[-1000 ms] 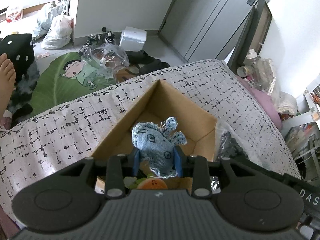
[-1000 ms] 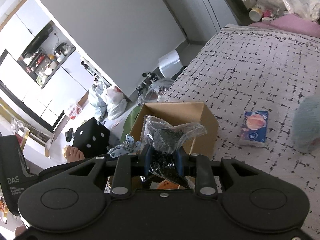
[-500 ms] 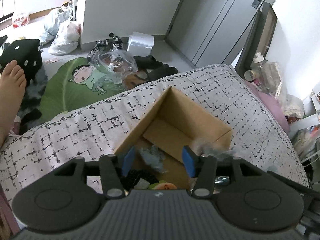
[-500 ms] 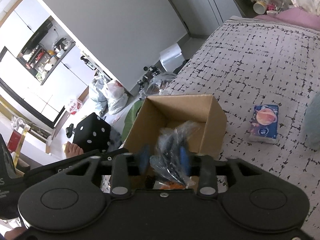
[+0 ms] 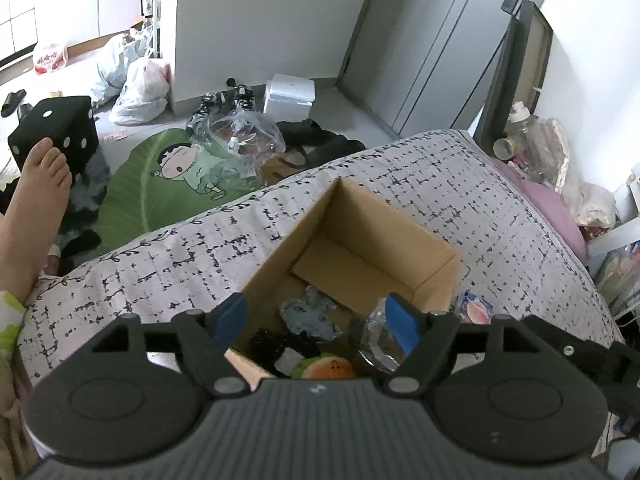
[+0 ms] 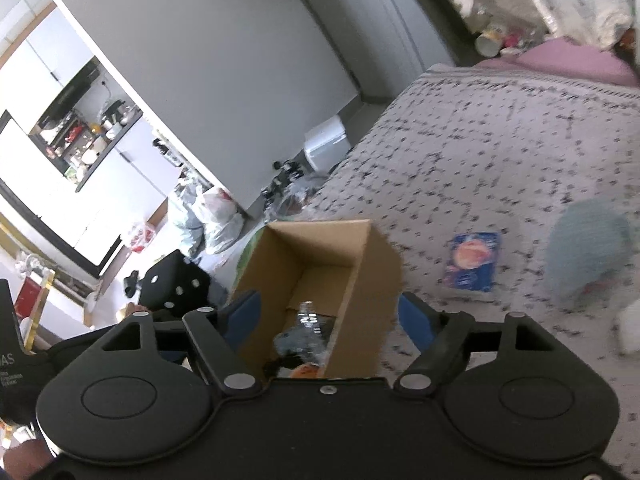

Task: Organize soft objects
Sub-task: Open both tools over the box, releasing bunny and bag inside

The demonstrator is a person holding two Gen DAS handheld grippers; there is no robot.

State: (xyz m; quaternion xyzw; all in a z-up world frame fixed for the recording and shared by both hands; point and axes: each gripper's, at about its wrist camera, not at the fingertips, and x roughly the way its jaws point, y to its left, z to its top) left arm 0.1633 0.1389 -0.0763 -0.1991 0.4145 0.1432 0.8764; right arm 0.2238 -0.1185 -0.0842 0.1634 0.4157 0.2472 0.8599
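Patterned bedspread (image 5: 460, 184) carries an open cardboard box (image 5: 360, 220); inside lie a blue denim toy (image 5: 310, 316) and a clear plastic bag (image 5: 374, 340), as left gripper (image 5: 316, 318) and right gripper (image 6: 328, 312) hover above, jaws opening, empty

Bed (image 5: 460, 184) under a white cover with black crosshatch print, open cardboard box (image 5: 372, 236) standing on it, blue tissue packet (image 6: 472, 266) beside the box, blurred pale blue soft thing (image 6: 588, 252) beyond the packet, pink pillow (image 5: 552, 208) behind the box

Toy (image 5: 310, 314) in box (image 5: 384, 236); box on bed (image 5: 172, 264).
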